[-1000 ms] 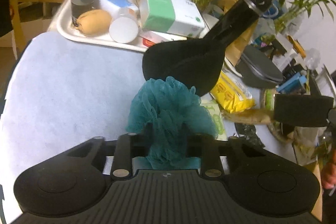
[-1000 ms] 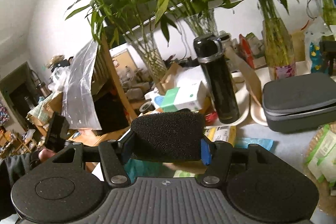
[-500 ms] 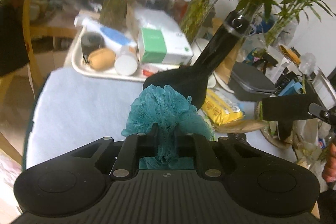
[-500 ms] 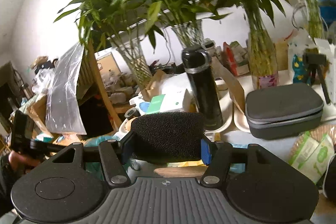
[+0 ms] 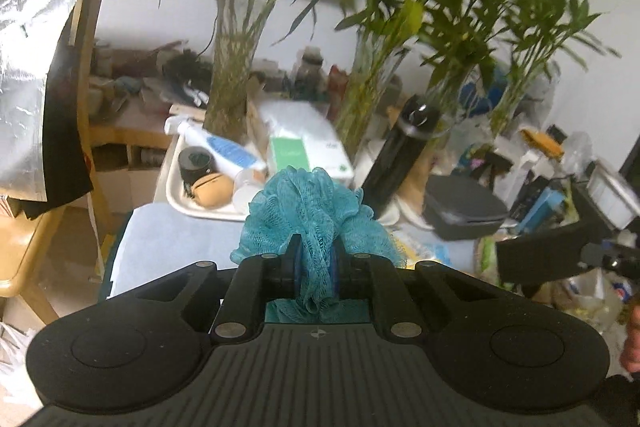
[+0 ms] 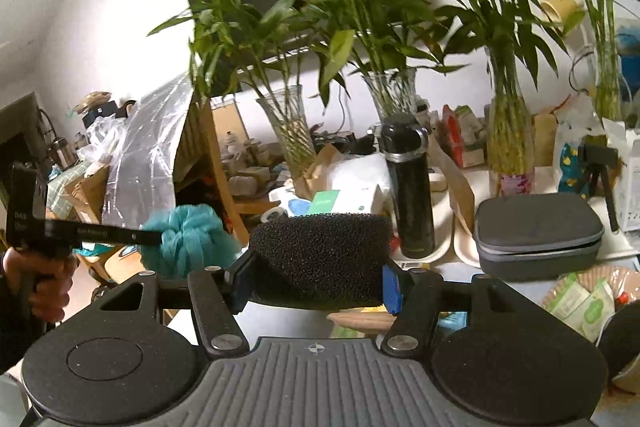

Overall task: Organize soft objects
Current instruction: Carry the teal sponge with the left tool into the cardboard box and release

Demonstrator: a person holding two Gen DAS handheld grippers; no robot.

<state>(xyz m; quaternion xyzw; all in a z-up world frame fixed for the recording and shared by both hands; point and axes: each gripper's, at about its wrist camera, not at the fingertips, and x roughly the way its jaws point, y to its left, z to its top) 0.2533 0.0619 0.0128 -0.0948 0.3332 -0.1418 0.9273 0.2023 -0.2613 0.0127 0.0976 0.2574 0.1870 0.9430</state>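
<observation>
While both soft things hang in the air above the cluttered table, the chief risks come from the crowding round the black flask, which serves as the landmark. The left claw is clamped tight on the teal mesh pouf, whose loose ruffles bulge well past the pads; in that view it hangs in front of the flask and to its left, and a trailing frill could snag on the flask's cap or on the bamboo stems behind it if carried low. The right claw grips the black foam block across its ends, just left of the flask in its own view; foam this springy may squirm out if the squeeze slackens, and a sideways sweep could tip the tall, narrow flask onto the grey zip case to its right. Glass vases behind the flask would not forgive a knock either. As to writing, little can be read: the green-and-white box left of the flask bears print too blurred to make out, and small pale lettering on the left claw's arm, seen from the right wrist, is illegible.
</observation>
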